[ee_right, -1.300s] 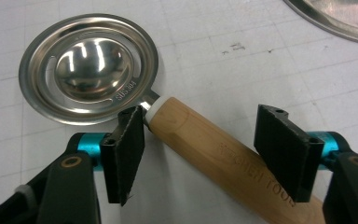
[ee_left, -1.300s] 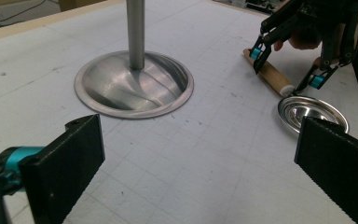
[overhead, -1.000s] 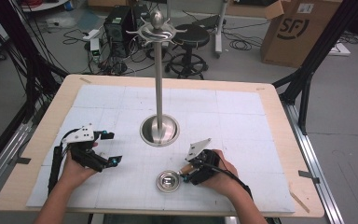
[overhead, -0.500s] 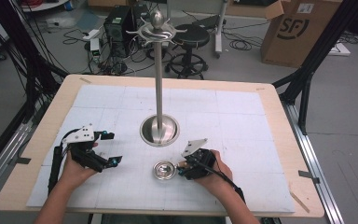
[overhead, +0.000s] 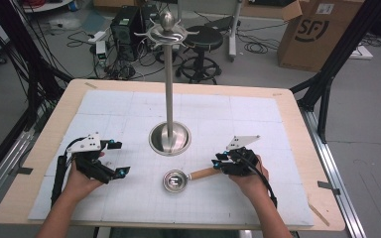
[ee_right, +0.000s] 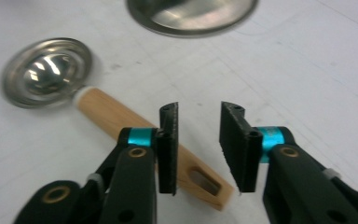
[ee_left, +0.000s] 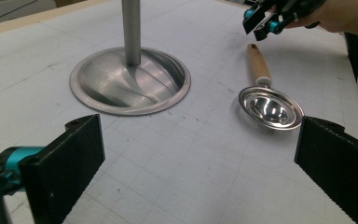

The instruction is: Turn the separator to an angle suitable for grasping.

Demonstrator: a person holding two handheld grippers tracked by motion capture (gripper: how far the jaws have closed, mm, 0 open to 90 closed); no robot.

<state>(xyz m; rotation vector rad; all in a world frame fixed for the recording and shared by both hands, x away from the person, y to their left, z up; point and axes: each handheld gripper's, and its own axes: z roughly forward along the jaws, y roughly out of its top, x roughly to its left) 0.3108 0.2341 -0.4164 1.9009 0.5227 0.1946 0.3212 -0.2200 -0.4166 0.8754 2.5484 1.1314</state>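
1. The ladle (overhead: 176, 180) has a round polished steel bowl and a smooth wooden handle (slotted end); it lies on the white gridded mat (overhead: 258, 114), near the stand's dished steel base (overhead: 169, 138).
2. The right gripper (ee_right: 198, 144) has been closing; its ribbed black jaws are narrowly apart above the handle end, gripping nothing.
3. The left gripper (ee_left: 200, 163) gapes wide, empty.

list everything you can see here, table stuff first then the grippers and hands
ladle: 1, shiny metal bowl with a light wooden handle, lying flat on the mat in front of the stand, handle toward the right gripper
stand: 1, silver, round base mid-table with a tall pole and hooked top
mat: 1, white with a faint grid, covering most of the table
table: 1, light wood, rim showing around the mat
cardboard box: 1, brown, on the floor at back right
stool: 1, black, on the floor behind the table
left gripper: 1, black with teal accents, jaws wide open, nothing between them
right gripper: 1, black with teal accents, jaws just closing, gap remaining, above the handle's end
hands: 2, one holding each gripper
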